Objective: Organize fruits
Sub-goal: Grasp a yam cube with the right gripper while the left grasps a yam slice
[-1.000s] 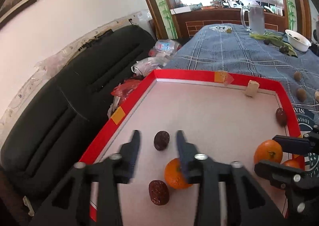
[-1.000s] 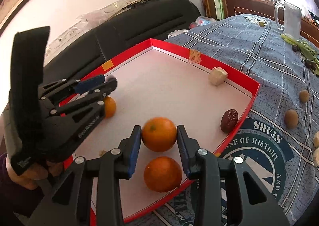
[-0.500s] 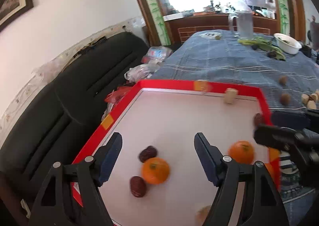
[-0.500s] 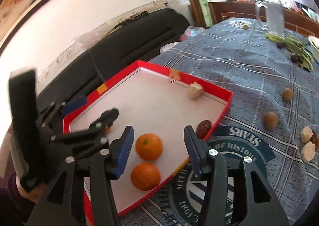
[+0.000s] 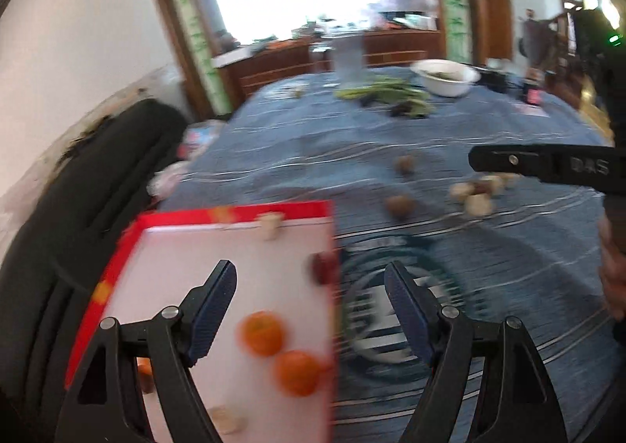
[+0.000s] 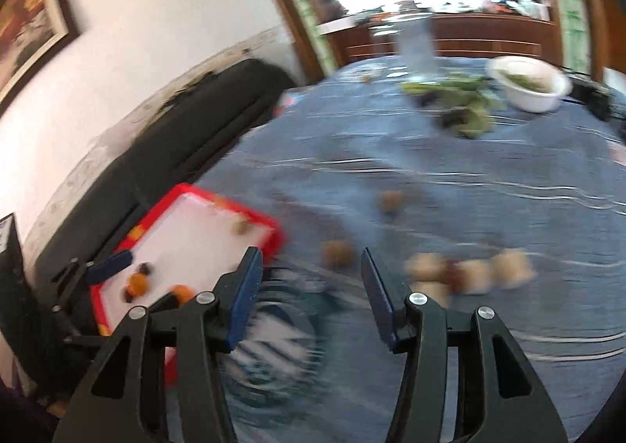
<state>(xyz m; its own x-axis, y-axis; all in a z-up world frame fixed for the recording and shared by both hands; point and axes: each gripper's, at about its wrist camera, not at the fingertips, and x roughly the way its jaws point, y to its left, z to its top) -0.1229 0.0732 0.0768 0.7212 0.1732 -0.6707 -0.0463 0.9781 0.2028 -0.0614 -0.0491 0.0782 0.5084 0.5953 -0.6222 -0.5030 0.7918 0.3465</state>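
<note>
On the blue plaid tablecloth (image 5: 489, 278), red-rimmed tray (image 5: 234, 213) holds two oranges (image 5: 262, 332) touching near its right edge, a dark date (image 5: 322, 267) beyond them. Loose brown and pale fruits (image 6: 469, 272) lie on the cloth, well apart from the tray. Left gripper (image 5: 311, 306) has just been opening, nothing between its jaws. Right gripper (image 6: 309, 286) open wide, empty, above the cloth. Frames blurred.

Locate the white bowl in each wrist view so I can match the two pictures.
Left wrist: the white bowl sits upper right of centre, at the table's far end.
Right wrist: the white bowl is at upper right, also at the far end.
Shared landmark: the green leafy vegetables lie just to its left in both views.
</note>
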